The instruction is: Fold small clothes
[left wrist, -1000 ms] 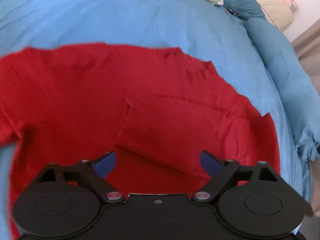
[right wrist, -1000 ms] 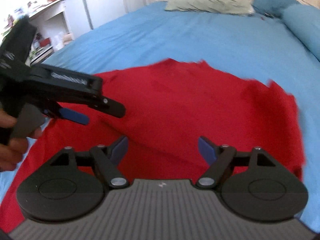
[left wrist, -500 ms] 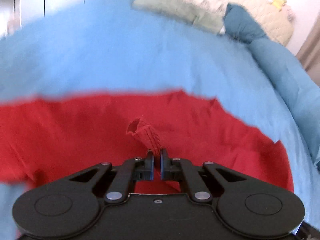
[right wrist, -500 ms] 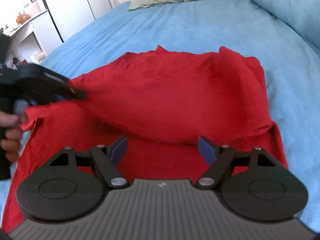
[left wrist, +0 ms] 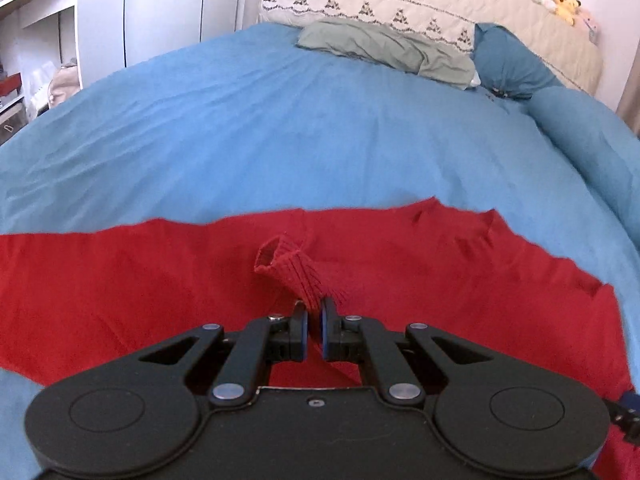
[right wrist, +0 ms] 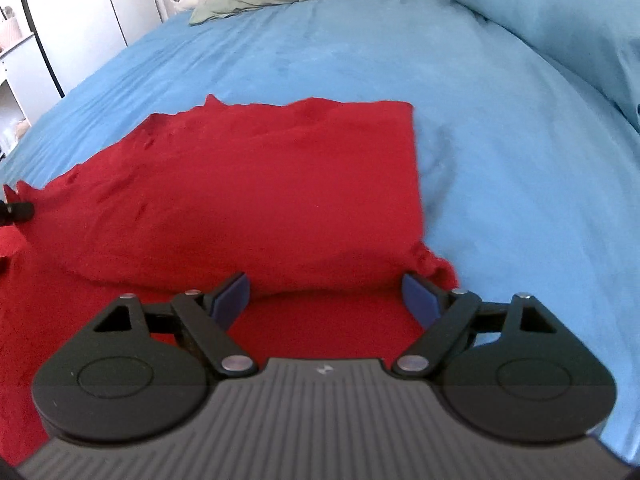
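Note:
A red long-sleeved top (left wrist: 120,280) lies spread on the blue bed sheet (left wrist: 280,128). My left gripper (left wrist: 314,320) is shut on its ribbed sleeve cuff (left wrist: 294,270), which sticks up past the fingertips. In the right wrist view the red top (right wrist: 260,192) lies partly folded over itself, with a straight right edge. My right gripper (right wrist: 326,292) is open and empty, low over the top's near right part. The tip of the left gripper (right wrist: 16,212) shows at the far left edge.
A grey-green garment (left wrist: 384,48) lies at the head of the bed by a cream pillow (left wrist: 400,4). A rolled blue duvet (right wrist: 560,28) runs along the right side. White cabinets (left wrist: 60,40) stand to the left of the bed.
My left gripper has shut on the sleeve cuff and lifted it. The right gripper has moved to the right along the top, staying open.

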Demonstrator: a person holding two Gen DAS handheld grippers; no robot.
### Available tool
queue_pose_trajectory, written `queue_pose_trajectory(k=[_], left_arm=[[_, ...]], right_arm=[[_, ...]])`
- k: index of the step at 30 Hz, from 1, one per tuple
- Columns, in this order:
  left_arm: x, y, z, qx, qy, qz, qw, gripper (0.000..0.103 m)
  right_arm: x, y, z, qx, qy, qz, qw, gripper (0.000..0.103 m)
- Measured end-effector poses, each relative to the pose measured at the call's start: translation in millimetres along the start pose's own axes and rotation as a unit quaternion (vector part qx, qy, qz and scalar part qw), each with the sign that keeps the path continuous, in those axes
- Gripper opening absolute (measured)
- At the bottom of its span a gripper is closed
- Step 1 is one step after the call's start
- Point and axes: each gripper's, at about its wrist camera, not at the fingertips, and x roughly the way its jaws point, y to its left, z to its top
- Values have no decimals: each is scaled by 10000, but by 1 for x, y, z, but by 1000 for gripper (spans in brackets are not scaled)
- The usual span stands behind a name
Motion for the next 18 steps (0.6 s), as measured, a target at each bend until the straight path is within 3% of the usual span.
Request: queue_pose_trajectory(k=[4, 8, 9, 10, 12, 14, 18], left_arm=[[4, 10, -5, 3, 228, 126, 9997, 24], [-15, 23, -2, 204, 504, 818, 9952, 29], [-24, 25, 2, 199, 426, 878, 9950, 38], [-29, 26, 6, 161, 356, 766, 9963, 53], [-33, 23, 13, 100, 386, 253, 9989, 69], [-25, 10, 16, 211, 465, -167, 9986, 69], [2, -17, 8, 521, 601, -449, 9958, 69]], right_arm=[[-9, -13, -4, 40, 134, -74, 9999, 100], [-26, -7, 10, -19, 312, -161, 9994, 100], [-36, -2, 18, -25, 160, -91, 9998, 101], [-42, 4, 24, -67, 34, -25, 10000, 102], [-44, 16, 36, -141, -126, 130, 9997, 103], [-31, 23, 43, -110, -57, 231, 9997, 103], [-2, 22, 42, 223, 78, 175, 9996, 103]])
